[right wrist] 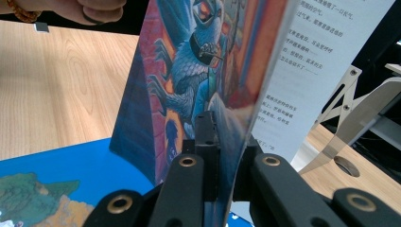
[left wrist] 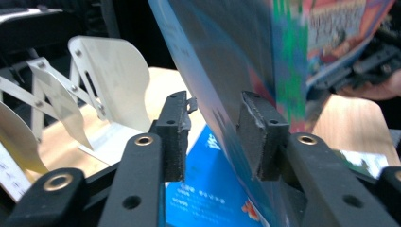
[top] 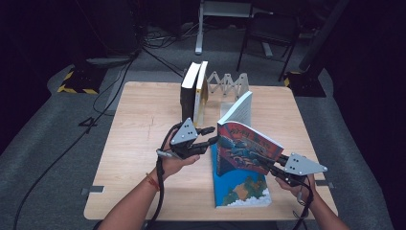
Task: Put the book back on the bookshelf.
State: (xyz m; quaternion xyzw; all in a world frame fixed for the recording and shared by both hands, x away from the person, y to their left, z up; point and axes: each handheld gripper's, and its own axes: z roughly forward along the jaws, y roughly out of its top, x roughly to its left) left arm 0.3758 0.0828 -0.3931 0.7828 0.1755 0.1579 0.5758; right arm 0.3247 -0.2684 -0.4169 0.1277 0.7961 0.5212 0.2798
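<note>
Though blurred, book [right wrist: 198, 71] in right gripper [right wrist: 222, 137]

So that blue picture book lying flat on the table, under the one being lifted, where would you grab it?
Probably by its near short edge, coming in low from the person's side. The flat blue picture book lies cover-up on the wooden table with that end reaching close to the table's front edge, so one finger might slip beneath there. The lifted colourful book, pinched by the right gripper, crowds its far end.
</note>
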